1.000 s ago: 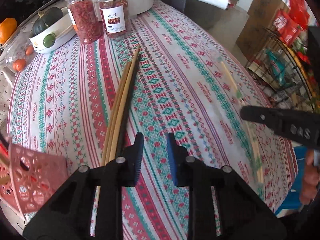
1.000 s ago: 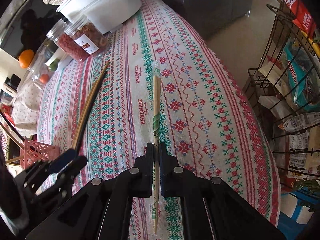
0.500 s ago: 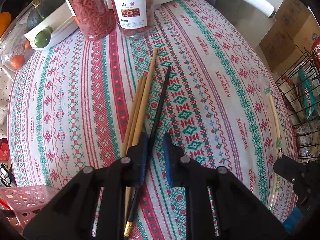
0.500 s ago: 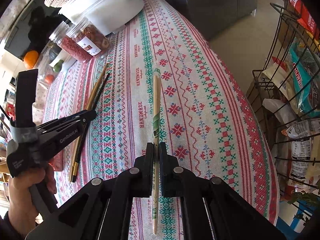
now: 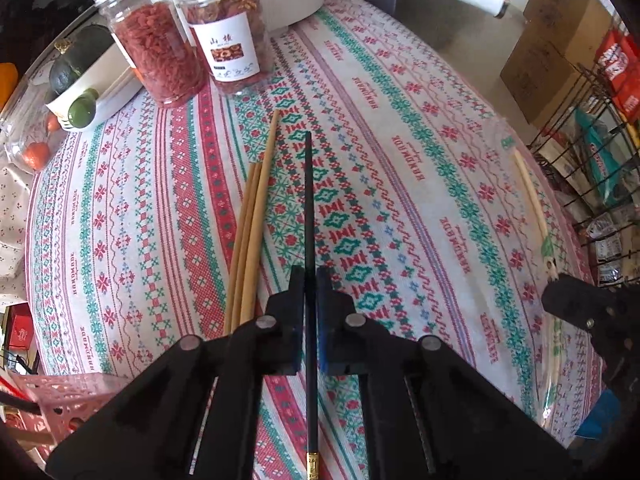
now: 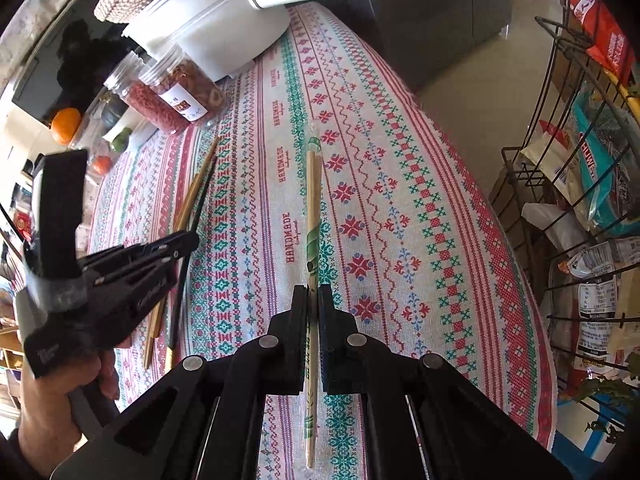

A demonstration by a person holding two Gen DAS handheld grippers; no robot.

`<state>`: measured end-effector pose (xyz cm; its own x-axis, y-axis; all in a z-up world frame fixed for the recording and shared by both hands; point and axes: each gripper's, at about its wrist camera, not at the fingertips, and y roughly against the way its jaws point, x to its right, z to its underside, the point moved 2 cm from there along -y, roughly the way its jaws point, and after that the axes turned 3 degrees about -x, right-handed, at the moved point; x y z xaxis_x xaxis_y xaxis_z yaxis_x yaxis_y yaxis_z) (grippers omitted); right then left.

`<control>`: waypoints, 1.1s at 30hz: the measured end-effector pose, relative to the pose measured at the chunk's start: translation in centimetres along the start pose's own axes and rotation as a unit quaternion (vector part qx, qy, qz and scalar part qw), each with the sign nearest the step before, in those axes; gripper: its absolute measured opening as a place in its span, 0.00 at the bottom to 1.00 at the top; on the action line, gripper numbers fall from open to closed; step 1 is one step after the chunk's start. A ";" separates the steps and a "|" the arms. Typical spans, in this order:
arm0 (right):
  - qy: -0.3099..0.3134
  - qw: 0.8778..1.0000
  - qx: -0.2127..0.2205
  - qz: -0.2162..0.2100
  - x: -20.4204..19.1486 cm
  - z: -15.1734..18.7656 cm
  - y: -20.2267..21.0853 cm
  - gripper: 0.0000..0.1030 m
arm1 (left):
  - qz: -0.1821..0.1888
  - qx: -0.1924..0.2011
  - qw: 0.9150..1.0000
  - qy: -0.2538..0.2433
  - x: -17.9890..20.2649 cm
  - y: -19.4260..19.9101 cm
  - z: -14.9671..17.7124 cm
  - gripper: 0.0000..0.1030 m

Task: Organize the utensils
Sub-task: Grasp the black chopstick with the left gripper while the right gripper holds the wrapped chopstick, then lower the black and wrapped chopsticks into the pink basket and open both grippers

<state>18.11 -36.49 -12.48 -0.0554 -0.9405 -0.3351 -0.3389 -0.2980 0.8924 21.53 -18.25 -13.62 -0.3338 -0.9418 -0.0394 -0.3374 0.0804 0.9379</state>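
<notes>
Pinching a black chopstick point(image 5: 308, 216) between its closed fingers, your left gripper point(image 5: 307, 280) sat over the patterned tablecloth point(image 5: 400, 184), just right of three wooden chopsticks point(image 5: 250, 236) lying flat. Your right gripper point(image 6: 313, 300) clamped a wrapped pair of chopsticks point(image 6: 313, 200) near the cloth's right side. Two jars point(image 5: 192, 48) stood at the far left, and a pink basket point(image 5: 60, 404) sat at the near left.

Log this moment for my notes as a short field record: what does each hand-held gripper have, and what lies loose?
left hand-held gripper: shut on black chopstick
right hand-held gripper: shut on wrapped chopsticks
loose on tablecloth: wooden chopsticks, beside the black one
back of table: two jars, white pot
near left: pink basket
</notes>
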 end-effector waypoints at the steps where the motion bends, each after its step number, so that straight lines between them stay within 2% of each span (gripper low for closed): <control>1: 0.001 1.000 0.005 0.001 0.0 0.1 0.3 0.04 | 0.005 0.011 1.000 -0.004 0.1 1.0 0.5 0.06; 7: 0.001 0.999 0.040 -0.004 -0.6 0.8 2.9 0.04 | 0.034 0.092 0.995 -0.026 0.0 7.6 4.7 0.06; 14: 0.014 0.996 0.088 -0.027 -2.9 2.4 6.4 0.04 | 0.059 0.190 0.980 -0.014 -2.8 14.4 9.6 0.06; 16: 0.017 0.994 0.099 -0.034 -3.7 2.8 7.2 0.04 | 0.056 0.210 0.976 -0.002 -3.8 15.9 10.6 0.06; 22: 0.035 0.990 0.134 -0.034 -6.1 3.0 8.7 0.05 | 0.083 0.291 0.953 0.019 -6.4 21.6 12.3 0.06; 27: 0.044 0.988 0.144 -0.034 -7.7 2.6 8.9 0.05 | 0.091 0.343 0.934 0.041 -9.1 25.5 13.5 0.06; 29: 0.048 0.988 0.146 -0.035 -8.4 2.5 8.9 0.05 | 0.085 0.358 0.928 0.051 -10.4 26.6 13.9 0.06; 33: 0.057 0.987 0.145 -0.036 -9.6 2.6 8.6 0.05 | 0.065 0.371 0.924 0.070 -12.4 27.6 14.7 0.06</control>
<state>13.31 -29.62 -2.39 0.0796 -0.9355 -0.3441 -0.5934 -0.3219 0.7377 3.39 0.51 7.69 -0.3146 -0.9372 0.1504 -0.8297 0.3485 0.4361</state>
